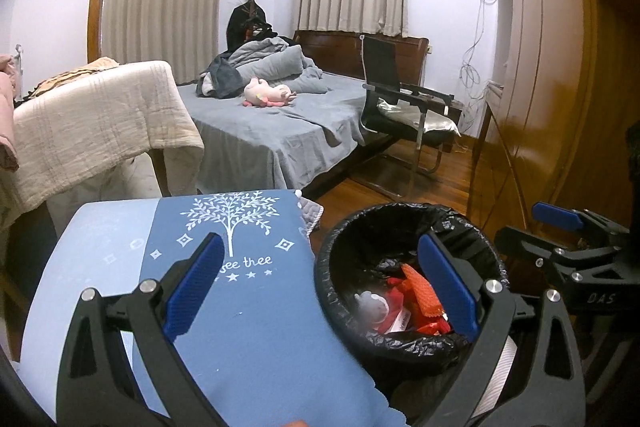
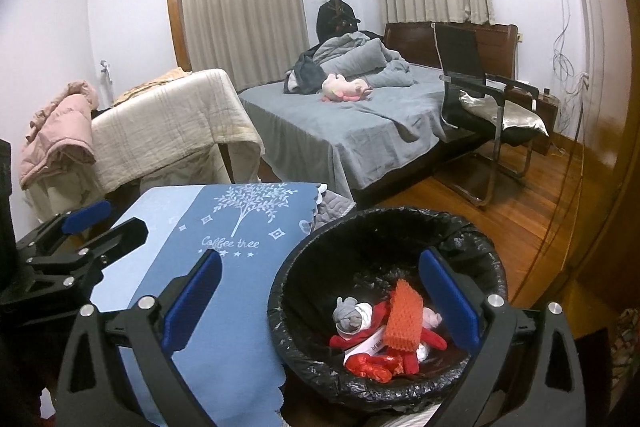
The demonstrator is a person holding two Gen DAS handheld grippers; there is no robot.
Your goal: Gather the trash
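Trash: red wrappers, an orange textured piece and a grey crumpled wad lie inside the black-lined bin, under the right gripper.
Left gripper: fingers spread wide, empty, above the bin's edge and cloth.
Right gripper: released, holding nothing.
Surface: blue "Coffee tree" cloth, touching the bin.
Room: grey bed, black chair, wooden floor.
Hidden: bin's near rim cut off.
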